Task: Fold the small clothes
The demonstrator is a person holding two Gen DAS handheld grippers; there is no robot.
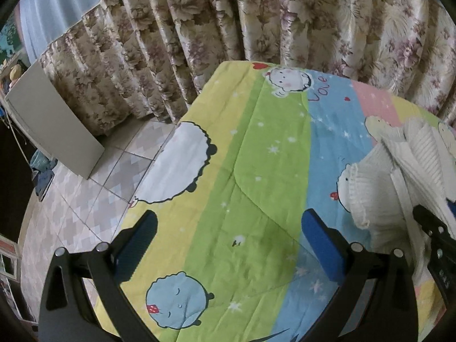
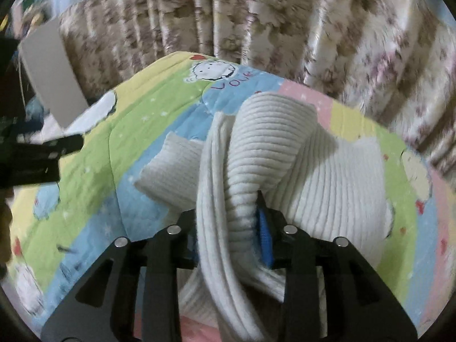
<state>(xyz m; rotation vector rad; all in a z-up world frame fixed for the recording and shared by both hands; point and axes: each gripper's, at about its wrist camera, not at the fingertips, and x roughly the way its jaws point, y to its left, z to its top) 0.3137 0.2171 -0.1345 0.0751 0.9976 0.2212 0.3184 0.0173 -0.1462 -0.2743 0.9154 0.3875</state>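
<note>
A small white ribbed knit garment (image 2: 336, 176) lies on a bright cartoon-print quilt (image 2: 94, 159). My right gripper (image 2: 228, 222) is shut on a bunched fold of that garment, lifting it into a hump; a sleeve (image 2: 171, 168) sticks out to the left. In the left wrist view the same garment (image 1: 399, 176) lies at the far right with its frilled edge toward me. My left gripper (image 1: 228, 228) hangs open over the green stripe of the quilt (image 1: 256, 171), holding nothing. The right gripper (image 1: 436, 233) shows there as a black shape against the garment.
Floral curtains (image 1: 256, 22) hang close behind the quilt's far edge. On the left the quilt drops off to a tiled floor (image 1: 85, 199), where a pale flat board (image 1: 57, 125) leans. The left gripper (image 2: 42, 159) appears dark at the left of the right wrist view.
</note>
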